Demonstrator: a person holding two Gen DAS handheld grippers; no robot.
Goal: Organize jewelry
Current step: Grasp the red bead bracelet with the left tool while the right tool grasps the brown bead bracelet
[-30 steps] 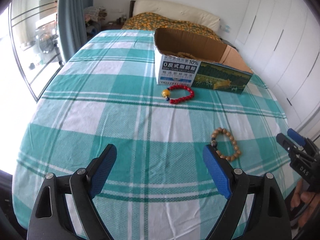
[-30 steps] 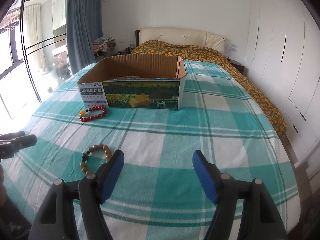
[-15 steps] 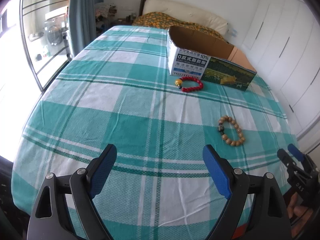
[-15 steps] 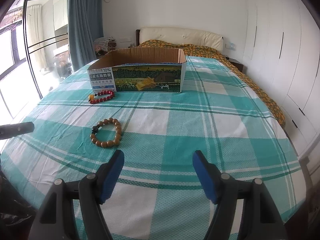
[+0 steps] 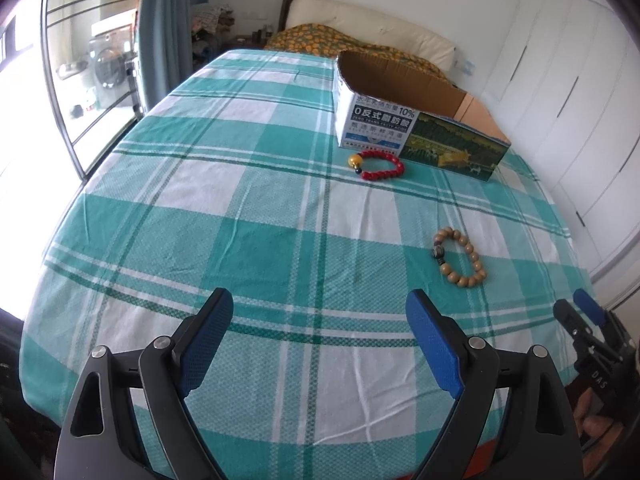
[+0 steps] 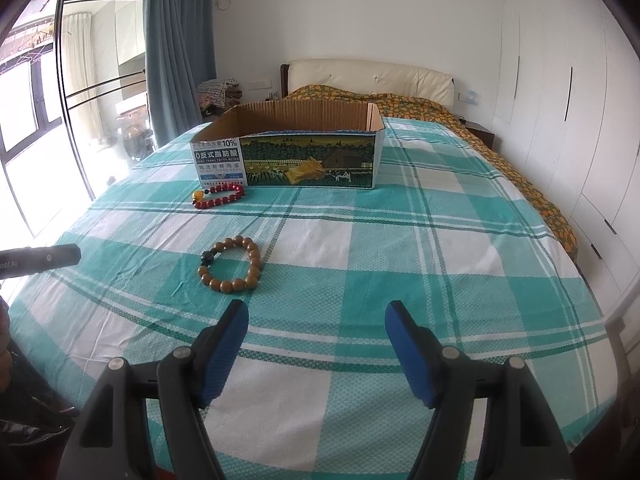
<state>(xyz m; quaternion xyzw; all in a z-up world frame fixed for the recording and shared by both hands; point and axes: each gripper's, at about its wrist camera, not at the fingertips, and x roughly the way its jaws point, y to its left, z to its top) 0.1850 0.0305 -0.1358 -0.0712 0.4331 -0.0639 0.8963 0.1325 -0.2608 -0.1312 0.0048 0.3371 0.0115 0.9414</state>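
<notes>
You have not started yet; both your left gripper (image 5: 319, 334) and right gripper (image 6: 316, 344) have wide, empty jaws; the red bracelet (image 5: 378, 165) and brown bracelet (image 6: 231, 265) lie on the bed (image 6: 400, 240), outside the box (image 6: 304, 156).

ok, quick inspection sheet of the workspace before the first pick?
Surface: teal-and-white checked bedsheet, flat.
Job's things: red bead bracelet beside open cardboard box; wooden bead bracelet nearer, apart.
Clutter: nothing seen.
Grippers: left hand-held gripper open, empty; right hand-held gripper open, empty.
Cables: nothing seen.
Surroundings: headboard, blue curtain, white wardrobe, window.
</notes>
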